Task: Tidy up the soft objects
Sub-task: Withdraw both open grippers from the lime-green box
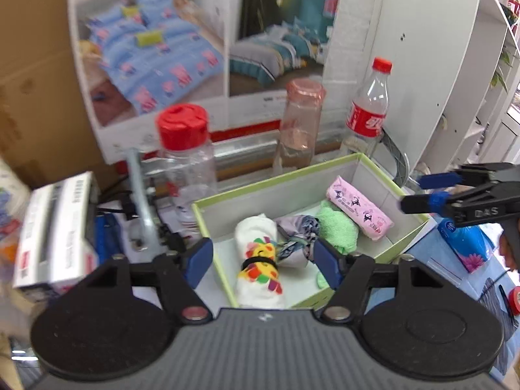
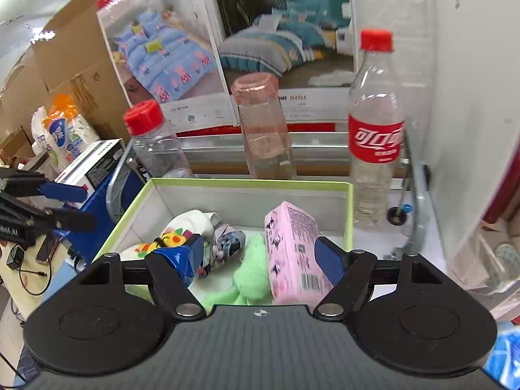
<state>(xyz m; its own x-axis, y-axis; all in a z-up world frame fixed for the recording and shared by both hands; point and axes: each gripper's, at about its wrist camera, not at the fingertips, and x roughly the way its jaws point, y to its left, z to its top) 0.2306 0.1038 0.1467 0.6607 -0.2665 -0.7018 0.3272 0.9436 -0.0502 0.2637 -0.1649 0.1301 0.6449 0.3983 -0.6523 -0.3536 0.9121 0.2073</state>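
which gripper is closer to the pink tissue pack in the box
Right. The right gripper has the pink tissue pack between its open fingers; the left gripper sits over the white rolled cloth at the box's other end.

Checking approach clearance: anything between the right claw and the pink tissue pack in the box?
Nothing visible. The right claw stands open, with the pink tissue pack just ahead inside the green-rimmed box.

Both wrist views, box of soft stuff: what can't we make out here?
- Near end of the green towel: right wrist view, hidden behind the right gripper body.
- Near edge of the box: left wrist view, covered by the left gripper.
- Print on the pink tissue pack: left wrist view, too blurred to read.
- Patterned grey cloth: which item it is, bunched up, unclear in both.
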